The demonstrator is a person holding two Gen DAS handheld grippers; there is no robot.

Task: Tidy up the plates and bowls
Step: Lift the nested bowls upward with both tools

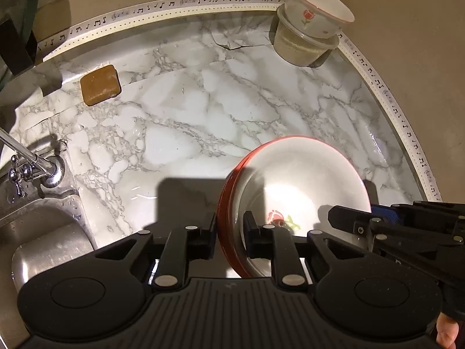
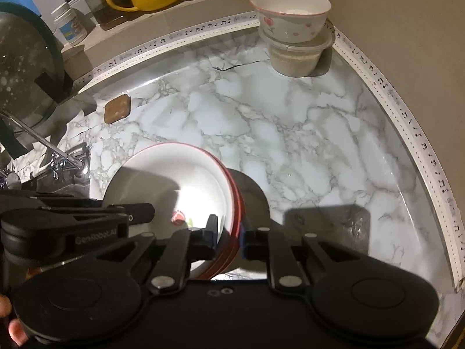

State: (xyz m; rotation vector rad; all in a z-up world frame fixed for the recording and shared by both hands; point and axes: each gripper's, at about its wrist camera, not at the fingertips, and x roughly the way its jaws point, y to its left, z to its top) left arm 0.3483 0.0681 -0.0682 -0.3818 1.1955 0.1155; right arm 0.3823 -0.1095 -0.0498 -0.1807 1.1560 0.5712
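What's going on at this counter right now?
A person with a gripper in each hand is holding a stack of red-rimmed plates over the marble counter. The left gripper has its jaws clamped on the stack's left edge, and the right gripper grips the opposite edge. The top plate shows a rose motif. In the far corner a flowered bowl sits on a plastic container. A brown soap bar lies near the sink.

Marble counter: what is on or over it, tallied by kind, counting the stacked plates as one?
Plate stack: 1
Floral bowl: 1
Plastic tub: 1
Brown block: 1
Total: 4
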